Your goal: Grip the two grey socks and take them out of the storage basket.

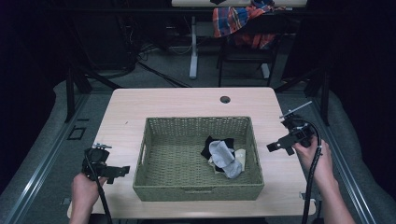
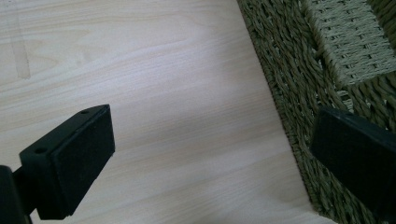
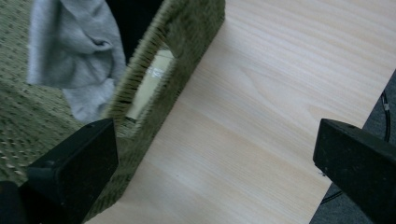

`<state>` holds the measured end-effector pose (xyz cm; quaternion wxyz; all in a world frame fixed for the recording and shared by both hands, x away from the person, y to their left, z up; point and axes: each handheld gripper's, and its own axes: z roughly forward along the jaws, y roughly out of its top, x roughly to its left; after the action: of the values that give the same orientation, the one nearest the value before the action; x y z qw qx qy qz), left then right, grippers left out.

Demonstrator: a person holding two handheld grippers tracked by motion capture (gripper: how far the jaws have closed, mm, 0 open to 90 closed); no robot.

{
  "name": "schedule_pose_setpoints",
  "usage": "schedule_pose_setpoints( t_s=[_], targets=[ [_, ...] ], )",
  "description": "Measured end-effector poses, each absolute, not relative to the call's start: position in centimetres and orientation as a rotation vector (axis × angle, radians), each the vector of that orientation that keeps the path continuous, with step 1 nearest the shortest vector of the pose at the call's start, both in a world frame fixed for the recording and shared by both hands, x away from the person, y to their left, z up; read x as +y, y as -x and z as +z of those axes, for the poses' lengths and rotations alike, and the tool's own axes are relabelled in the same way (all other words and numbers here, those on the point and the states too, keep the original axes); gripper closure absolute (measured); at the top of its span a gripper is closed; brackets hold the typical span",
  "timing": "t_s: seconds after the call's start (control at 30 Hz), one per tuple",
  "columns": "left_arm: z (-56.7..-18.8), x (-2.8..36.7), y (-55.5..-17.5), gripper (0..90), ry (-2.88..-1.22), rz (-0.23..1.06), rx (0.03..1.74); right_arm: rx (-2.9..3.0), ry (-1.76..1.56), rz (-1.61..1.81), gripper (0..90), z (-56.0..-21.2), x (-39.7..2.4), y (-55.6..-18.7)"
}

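Note:
A green woven basket (image 1: 154, 179) stands in the middle of the light wooden table (image 1: 177, 100). Inside it, at the right, lie a grey sock (image 1: 224, 156), a black sock (image 1: 211, 144) and a pale cream one (image 1: 240, 154). My left gripper (image 1: 116, 171) hovers open over the table left of the basket, its jaws empty; the basket's outer wall (image 2: 299, 79) is beside its right jaw. My right gripper (image 1: 278, 146) is open and empty just right of the basket; the grey sock (image 3: 74, 51) lies beyond the basket wall (image 3: 187, 28).
A round cable hole (image 1: 225, 99) sits at the table's far edge. Behind the table stand a chair with a plaid cloth (image 1: 238, 21) over it and a desk leg (image 1: 193, 46). Bare tabletop lies on both sides of the basket.

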<state>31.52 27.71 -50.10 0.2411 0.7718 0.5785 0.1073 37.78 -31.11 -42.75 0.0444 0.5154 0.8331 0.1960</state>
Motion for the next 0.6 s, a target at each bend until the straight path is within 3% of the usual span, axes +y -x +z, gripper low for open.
schedule_pose_setpoints(
  t_s=[0.6],
  targets=[
    [-50.2, 27.7, -31.5, 0.2, -2.115, 0.297, 1.587, 2.598, -1.445, 0.799, 0.0, -38.4, -25.8, -38.6]
  ],
)
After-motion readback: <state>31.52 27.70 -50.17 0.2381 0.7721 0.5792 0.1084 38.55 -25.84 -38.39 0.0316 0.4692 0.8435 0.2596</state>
